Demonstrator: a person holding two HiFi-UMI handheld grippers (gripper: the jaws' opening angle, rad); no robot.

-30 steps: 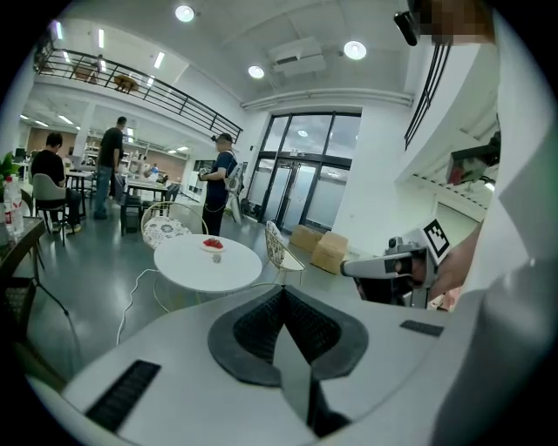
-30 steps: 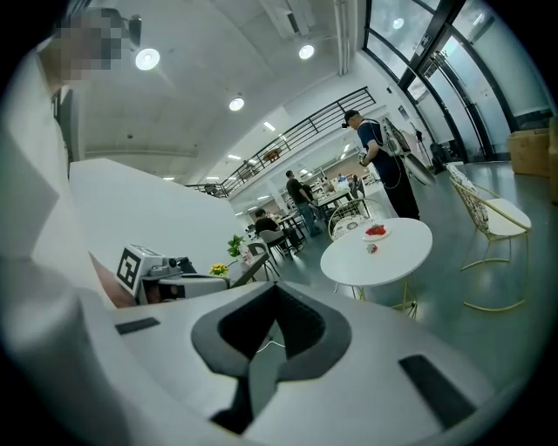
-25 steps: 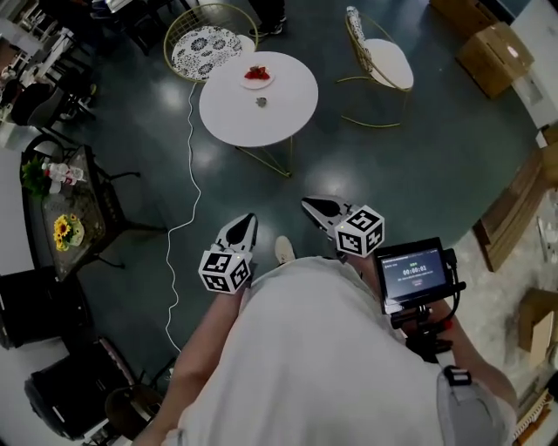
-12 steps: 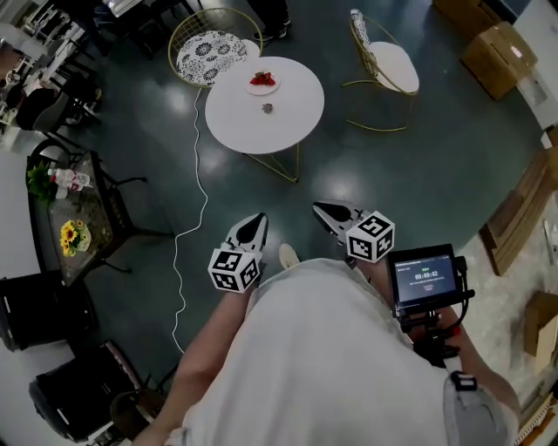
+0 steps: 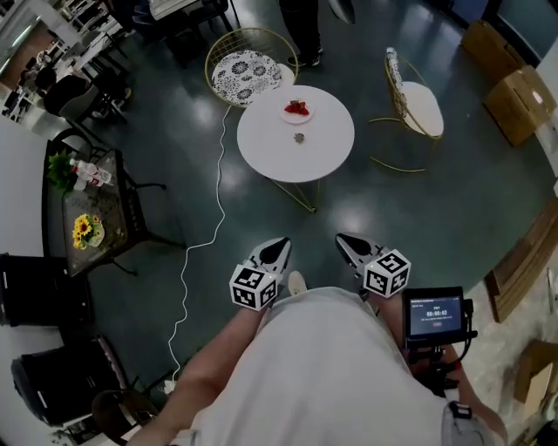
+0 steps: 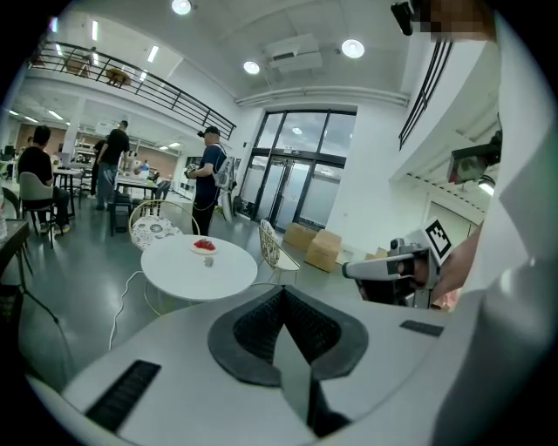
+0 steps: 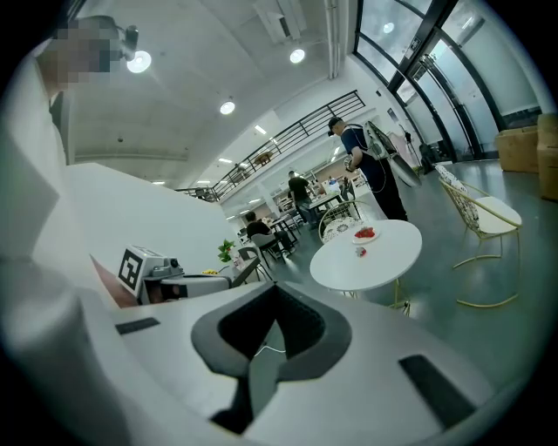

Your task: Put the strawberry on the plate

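A round white table (image 5: 295,152) stands a few steps ahead on the dark floor. On its far side sits a small white plate (image 5: 296,110) with red strawberries on it. One small reddish piece (image 5: 299,138) lies alone on the tabletop nearer the middle. The plate (image 6: 204,246) and the loose piece (image 6: 208,260) also show far off in the left gripper view, as do the plate (image 7: 364,233) and the piece (image 7: 360,252) in the right gripper view. My left gripper (image 5: 277,250) and right gripper (image 5: 346,242) are held side by side at waist height, both shut and empty, well short of the table.
A gold wire chair with a patterned cushion (image 5: 247,65) and one with a white cushion (image 5: 420,103) flank the table. A person (image 5: 301,26) stands beyond it. A white cable (image 5: 205,253) runs along the floor at left, near a dark side table with flowers (image 5: 87,228). Cardboard boxes (image 5: 514,87) lie at right.
The table and plate have shifted right and lower in the head view as the person steps toward them. Both grippers travel along, still shut and empty.
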